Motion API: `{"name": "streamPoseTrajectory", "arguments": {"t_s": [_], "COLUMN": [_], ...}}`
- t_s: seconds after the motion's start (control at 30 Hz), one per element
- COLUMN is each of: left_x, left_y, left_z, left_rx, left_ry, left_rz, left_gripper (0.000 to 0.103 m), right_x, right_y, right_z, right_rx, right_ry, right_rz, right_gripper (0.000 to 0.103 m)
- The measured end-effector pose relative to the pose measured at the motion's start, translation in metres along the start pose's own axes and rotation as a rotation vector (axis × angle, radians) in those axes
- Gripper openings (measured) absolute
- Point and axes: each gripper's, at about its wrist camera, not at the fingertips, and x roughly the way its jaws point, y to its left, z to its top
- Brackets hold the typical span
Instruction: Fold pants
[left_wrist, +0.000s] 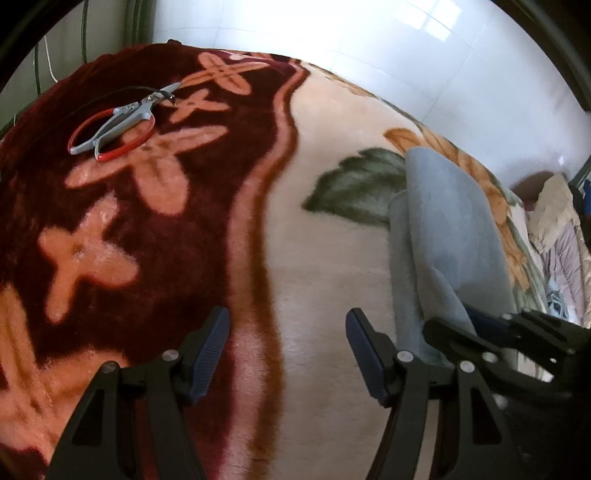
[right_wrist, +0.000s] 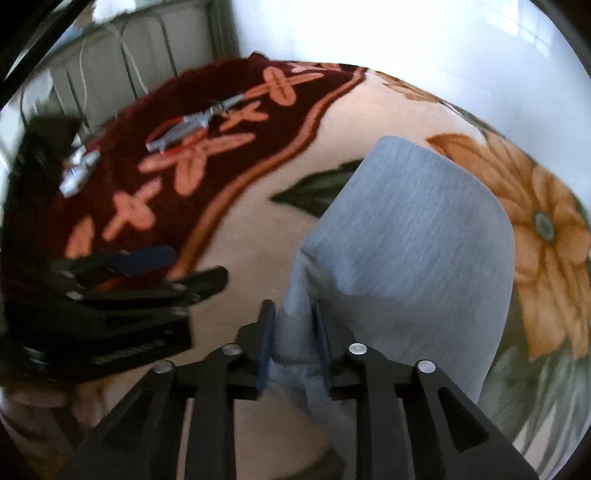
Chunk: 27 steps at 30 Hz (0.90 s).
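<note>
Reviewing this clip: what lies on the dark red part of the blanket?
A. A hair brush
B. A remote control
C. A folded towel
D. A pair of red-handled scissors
D. The scissors, with red loop handles and grey metal blades, lie on the dark red patterned border of the blanket, well apart from the grey pants on the cream part.

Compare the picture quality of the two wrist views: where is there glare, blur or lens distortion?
Left wrist view: the floor beyond the blanket is blown out by glare; the scissors look fairly sharp; the fisheye bends the blanket's edge into an arc. Right wrist view: the same white glare up top, and motion blur smears the scissors and the left gripper, while the grey pants stay clearer.
</note>
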Motion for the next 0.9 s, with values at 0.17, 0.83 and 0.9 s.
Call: {"name": "streamPoseTrajectory", "arguments": {"t_s": [0.17, 0.83, 0.9], "left_x": [-0.011, 0.004, 0.004], "left_y": [-0.003, -0.07, -0.066], "left_z": [0.003, -0.011, -0.014], "left_rx": [-0.014, 0.211, 0.213], "left_ry": [-0.017, 0.074, 0.072], "left_rz": [-0.055, 0.022, 0.031], "left_gripper": [0.069, 0.075, 0.076], "right_x": [-0.042, -0.013, -0.015], "right_y": [-0.005, -0.074, -0.076], "right_z": [-0.008, -0.073, -0.077], "right_rx": [0.021, 0.186, 0.204], "right_ry": [-0.071, 0.021, 0.006], "right_rz": [0.022, -0.034, -0.021], "right_gripper": [0.024, 0.026, 0.026]}}
